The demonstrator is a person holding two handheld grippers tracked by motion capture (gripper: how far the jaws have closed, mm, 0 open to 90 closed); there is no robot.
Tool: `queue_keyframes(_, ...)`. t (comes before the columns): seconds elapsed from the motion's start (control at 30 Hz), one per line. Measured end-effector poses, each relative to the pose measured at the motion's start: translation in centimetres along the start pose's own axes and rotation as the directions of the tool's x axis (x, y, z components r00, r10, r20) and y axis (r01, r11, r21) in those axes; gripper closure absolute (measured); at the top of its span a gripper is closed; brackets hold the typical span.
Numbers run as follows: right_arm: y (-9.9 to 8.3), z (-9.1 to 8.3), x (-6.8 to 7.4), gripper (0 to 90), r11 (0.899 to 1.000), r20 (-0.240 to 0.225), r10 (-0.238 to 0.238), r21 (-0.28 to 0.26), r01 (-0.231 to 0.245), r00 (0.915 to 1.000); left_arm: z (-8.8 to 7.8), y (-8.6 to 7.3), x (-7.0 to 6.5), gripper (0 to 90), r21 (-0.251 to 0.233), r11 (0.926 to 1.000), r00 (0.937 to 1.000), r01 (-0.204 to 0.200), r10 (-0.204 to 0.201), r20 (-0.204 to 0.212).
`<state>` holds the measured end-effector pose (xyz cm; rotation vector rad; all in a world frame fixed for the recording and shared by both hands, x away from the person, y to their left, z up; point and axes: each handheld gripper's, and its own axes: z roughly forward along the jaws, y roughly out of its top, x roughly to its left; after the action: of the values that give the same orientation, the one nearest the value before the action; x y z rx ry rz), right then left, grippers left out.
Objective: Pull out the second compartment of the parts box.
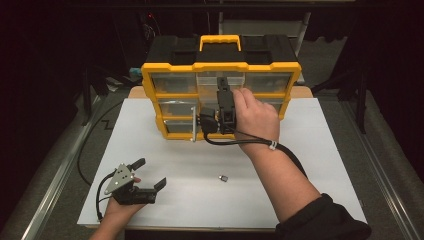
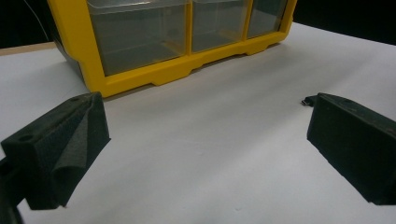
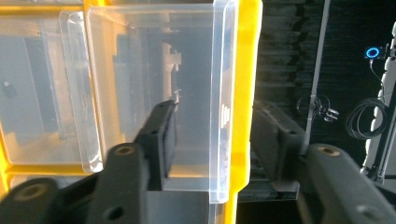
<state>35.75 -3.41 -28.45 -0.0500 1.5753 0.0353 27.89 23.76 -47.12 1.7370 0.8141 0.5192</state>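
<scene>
Right hand-held gripper point(image 3: 210, 140) spread around clear drawer point(image 3: 154, 93) front and yellow organizer point(image 1: 220, 95) frame, not pinching. Left hand-held gripper point(image 2: 205, 140) spread wide above table point(image 2: 210, 154).

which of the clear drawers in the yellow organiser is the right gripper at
The clear plastic drawer in the top row's middle; the right gripper reaches its front, the other drawers are untouched.

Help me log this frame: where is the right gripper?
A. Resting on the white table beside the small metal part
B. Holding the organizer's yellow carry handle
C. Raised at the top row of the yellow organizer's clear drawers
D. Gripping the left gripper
C: the high view shows the right gripper up at the middle clear drawer in the top row of the yellow organizer, and its own view has a jaw on each side of that drawer's front edge.
</scene>
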Motion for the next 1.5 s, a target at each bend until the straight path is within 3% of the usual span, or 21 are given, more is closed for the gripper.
queue_keyframes(0.2, 0.4, 0.0, -0.7, 35.7, 1.0, 0.0, 0.028, -0.013, -0.028, 0.9996, -0.1, 0.0, 0.0, 0.3, -0.002, 1.0, 1.0, 0.0, 0.0, -0.004)
queue_keyframes(0.37, 0.4, 0.5, -1.1, 34.9, 0.999, 0.003, 0.038, -0.003, -0.038, 0.9993, -0.1, 0.0, 0.0, 0.3, -0.003, 1.0, 1.0, -0.001, 0.001, -0.002)
queue_keyframes(0.87, -0.2, 1.1, -0.8, 60.1, 0.999, -0.044, 0.035, 0.039, -0.034, 0.9984, -0.1, 0.0, 0.0, 0.3, -0.003, 1.0, 1.0, -0.002, 0.002, 0.0)
queue_keyframes(1.3, -0.4, 1.1, -0.7, 77.2, 0.998, -0.012, 0.02, 0.054, -0.019, 0.9997, -0.1, 0.0, 0.0, 0.3, -0.005, 1.0, 1.0, -0.002, 0.002, 0.003)
queue_keyframes(1.5, -0.4, 0.9, -0.6, 78.1, 0.998, -0.003, -0.005, 0.055, 0.005, 1.0, -0.1, 0.0, 0.1, 0.3, -0.008, 1.0, 1.0, 0.003, -0.003, 0.002)
